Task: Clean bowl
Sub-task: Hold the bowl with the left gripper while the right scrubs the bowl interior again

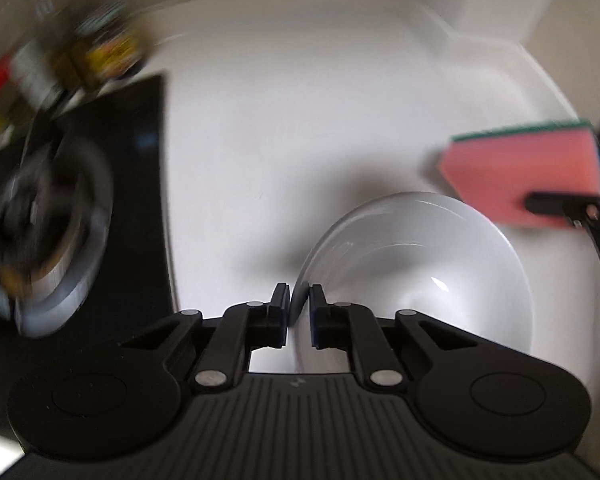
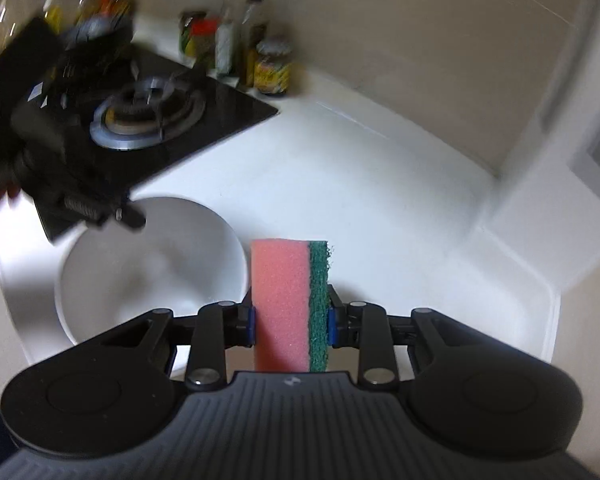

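A white bowl (image 1: 432, 272) is held over the white counter; my left gripper (image 1: 299, 303) is shut on its rim, one finger inside and one outside. The bowl also shows in the right wrist view (image 2: 152, 264), with the left gripper (image 2: 130, 216) at its upper left rim. My right gripper (image 2: 291, 320) is shut on a pink sponge (image 2: 282, 304) with a green scouring side, held upright just right of the bowl. In the left wrist view the sponge (image 1: 524, 172) hangs above the bowl's far right rim, with the right gripper (image 1: 572, 204) behind it.
A black gas hob with a ring burner (image 2: 148, 116) lies to the left on the white counter (image 2: 360, 184). Bottles and jars (image 2: 272, 68) stand behind it against the wall. A white raised ledge (image 2: 512, 232) borders the counter at right.
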`<state>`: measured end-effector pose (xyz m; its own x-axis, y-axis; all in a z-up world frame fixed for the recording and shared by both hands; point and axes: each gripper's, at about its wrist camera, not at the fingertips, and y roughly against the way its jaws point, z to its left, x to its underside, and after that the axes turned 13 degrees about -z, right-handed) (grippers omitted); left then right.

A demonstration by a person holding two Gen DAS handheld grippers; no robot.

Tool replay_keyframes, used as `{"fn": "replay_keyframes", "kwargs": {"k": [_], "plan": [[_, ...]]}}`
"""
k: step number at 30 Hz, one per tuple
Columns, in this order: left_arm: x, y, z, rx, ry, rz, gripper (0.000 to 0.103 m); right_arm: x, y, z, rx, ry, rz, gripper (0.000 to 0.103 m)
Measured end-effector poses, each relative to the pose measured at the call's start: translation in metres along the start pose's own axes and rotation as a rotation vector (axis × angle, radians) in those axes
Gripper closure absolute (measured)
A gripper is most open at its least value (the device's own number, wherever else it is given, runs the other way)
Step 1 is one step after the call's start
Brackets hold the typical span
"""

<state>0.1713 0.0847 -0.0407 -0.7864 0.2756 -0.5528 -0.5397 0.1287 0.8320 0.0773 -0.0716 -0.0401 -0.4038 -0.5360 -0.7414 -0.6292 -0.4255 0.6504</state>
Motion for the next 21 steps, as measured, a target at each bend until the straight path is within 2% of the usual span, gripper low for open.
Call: {"fn": "replay_keyframes", "kwargs": {"k": [2, 4, 7, 12, 15, 19, 21], "plan": [[-0.014, -0.009, -0.006, 0.011, -0.094, 0.013, 0.084, -0.003, -0.013, 0.005, -0.058, 0.039, 0.036, 0.077], [-0.031, -0.022, -0.013, 0.018, -0.185, 0.032, 0.08, -0.003, -0.02, 0.014, -0.059, 0.077, 0.053, 0.077], [-0.047, -0.035, -0.016, -0.012, -0.2, 0.049, 0.073, -0.003, -0.025, 0.022, -0.044, 0.143, 0.049, 0.077], [-0.041, -0.036, -0.01, -0.107, -0.028, 0.057, 0.074, -0.01, -0.038, 0.013, -0.042, 0.145, 0.021, 0.077], [-0.031, -0.03, 0.004, -0.098, 0.111, 0.072, 0.077, -0.015, -0.044, 0.003, -0.044, 0.109, 0.006, 0.077], [-0.013, -0.024, 0.026, -0.023, 0.323, 0.081, 0.081, -0.009, -0.036, -0.003, -0.048, -0.008, -0.013, 0.077], [-0.005, -0.02, 0.028, 0.0, 0.343, 0.091, 0.081, 0.0, -0.027, 0.003, -0.032, -0.031, -0.016, 0.077]]}}
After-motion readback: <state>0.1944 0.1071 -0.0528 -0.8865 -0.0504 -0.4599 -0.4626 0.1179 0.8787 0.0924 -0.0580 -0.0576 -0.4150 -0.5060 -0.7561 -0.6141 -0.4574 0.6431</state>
